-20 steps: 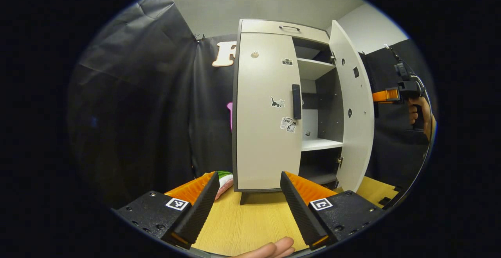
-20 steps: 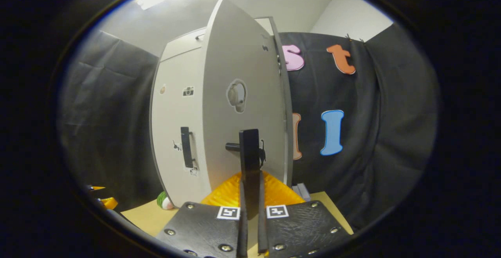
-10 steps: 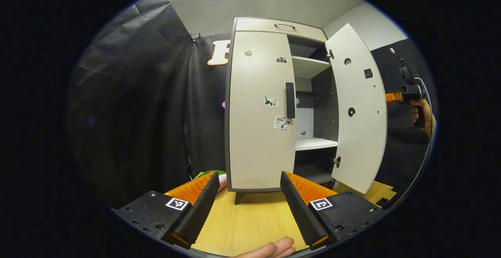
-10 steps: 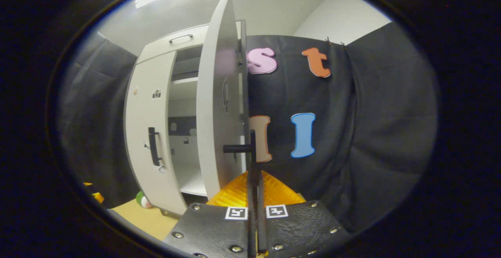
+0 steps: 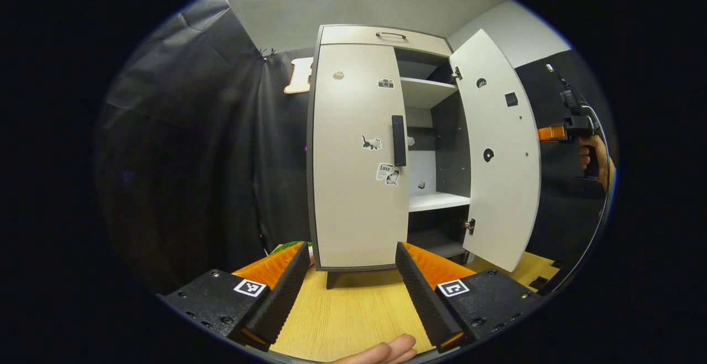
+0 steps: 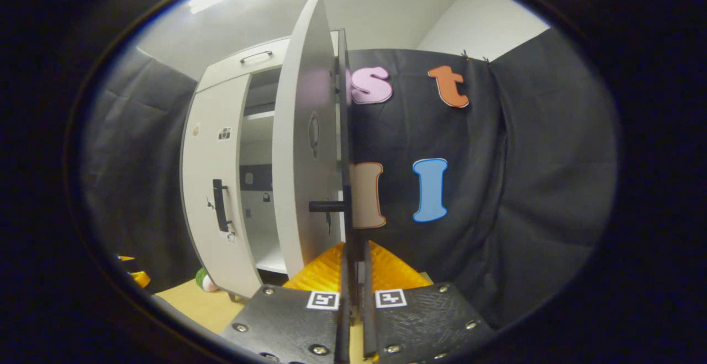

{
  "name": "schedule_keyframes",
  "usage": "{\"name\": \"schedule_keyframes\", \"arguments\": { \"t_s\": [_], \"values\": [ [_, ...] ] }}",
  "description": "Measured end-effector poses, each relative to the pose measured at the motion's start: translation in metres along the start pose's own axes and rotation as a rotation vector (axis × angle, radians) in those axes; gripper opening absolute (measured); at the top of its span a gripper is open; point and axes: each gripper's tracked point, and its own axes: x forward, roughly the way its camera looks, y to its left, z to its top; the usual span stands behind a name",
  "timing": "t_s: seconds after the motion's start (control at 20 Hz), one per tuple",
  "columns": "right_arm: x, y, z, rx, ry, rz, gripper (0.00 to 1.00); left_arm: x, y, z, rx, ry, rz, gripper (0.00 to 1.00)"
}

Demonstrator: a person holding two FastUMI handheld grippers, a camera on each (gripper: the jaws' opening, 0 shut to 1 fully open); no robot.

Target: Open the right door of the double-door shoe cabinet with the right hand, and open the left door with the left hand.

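The double-door shoe cabinet [image 5: 359, 154] stands upright on the wooden table [image 5: 353, 314], against the black cloth wall. Its right door [image 5: 497, 154] is swung wide, showing pale shelves [image 5: 436, 201] inside, while the left door [image 5: 356, 154] sits flush and closed, its dark vertical handle [image 5: 399, 140] untouched among a few small stickers. The left hand-held gripper [image 5: 348, 281] hovers low over the table, well short of the cabinet, with its fingers spread wide around nothing. In the right gripper view, the right hand-held gripper [image 6: 353, 275] has its fingers pinched nearly together on the thin dark handle of the right door [image 6: 348, 215], seen edge-on. In the left gripper view that gripper shows beyond the open door's edge.
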Motion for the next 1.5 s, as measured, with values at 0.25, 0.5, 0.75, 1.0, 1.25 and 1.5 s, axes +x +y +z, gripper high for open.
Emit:
{"name": "schedule_keyframes", "arguments": {
  "t_s": [0.25,0.5,0.75,1.0,1.25,1.5],
  "values": [
    [-0.016,-0.013,0.005,-0.079,-0.059,-0.044,0.39,0.020,0.003,0.016,0.021,-0.018,0.018,0.97],
    [-0.036,-0.008,0.007,-0.082,-0.127,-0.081,0.83,0.046,0.003,0.025,-0.013,0.006,0.014,0.97],
    [-0.063,-0.002,0.003,0.006,-0.154,-0.141,0.99,0.065,0.004,0.038,-0.013,0.023,-0.003,0.96],
    [-0.097,0.025,-0.020,0.065,-0.119,-0.100,0.96,0.094,-0.006,0.053,-0.081,0.039,-0.053,0.95],
    [-0.116,0.049,-0.041,0.047,-0.082,-0.058,0.98,0.140,-0.025,0.097,-0.105,-0.029,-0.080,0.96],
    [-0.134,0.073,-0.048,0.051,-0.105,-0.025,0.98,0.189,-0.053,0.129,-0.106,-0.064,-0.085,0.96]
  ]
}}
